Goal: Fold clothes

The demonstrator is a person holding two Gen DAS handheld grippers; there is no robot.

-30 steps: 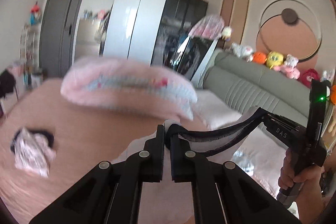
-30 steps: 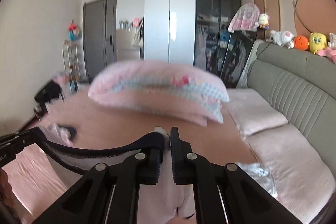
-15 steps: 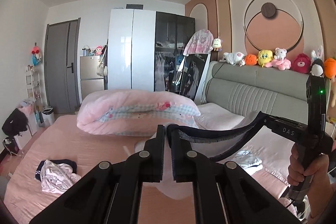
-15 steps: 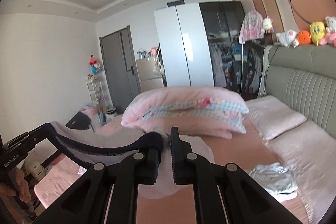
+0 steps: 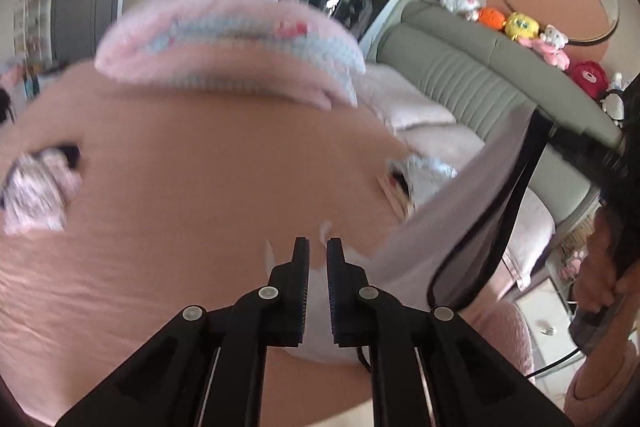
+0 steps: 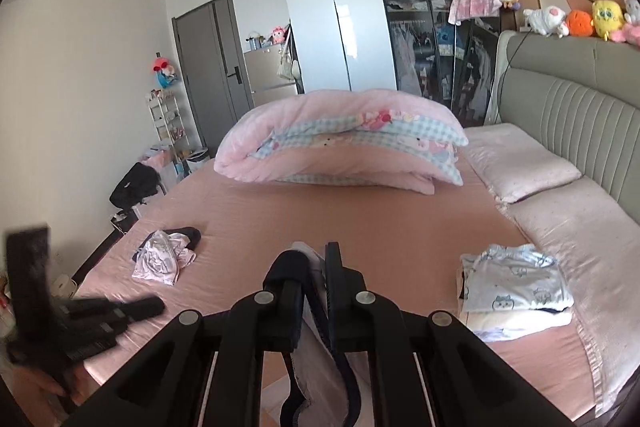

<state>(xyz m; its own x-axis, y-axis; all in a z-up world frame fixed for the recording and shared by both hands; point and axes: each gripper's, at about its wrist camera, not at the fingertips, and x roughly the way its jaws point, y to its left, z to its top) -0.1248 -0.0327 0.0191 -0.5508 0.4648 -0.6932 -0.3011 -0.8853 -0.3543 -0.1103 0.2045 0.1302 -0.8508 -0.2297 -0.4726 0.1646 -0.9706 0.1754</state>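
Two clothes piles [image 6: 166, 257] [image 6: 516, 279] flanking bare bed [image 6: 360, 219]

bedsheet [image 6: 400, 211] pink | quilt [image 6: 344, 139] pink, blue-check | garment [image 5: 460, 227] seemingly lilac, dark trim

Two grippers up: left gripper [image 5: 318, 247], right gripper [image 6: 316, 257]. One pale garment with dark trim [image 6: 316, 379] hanging near. One crumpled heap of clothes [image 6: 166, 257] lying left on one pink bed [image 6: 360, 223]. One folded stack [image 6: 516, 285] sitting right. One rolled pink quilt [image 6: 340, 139] at the far end. Two pillows [image 6: 520, 163] along the right. One wardrobe [image 6: 376, 23] far back. One grey door [image 6: 212, 55] far left.
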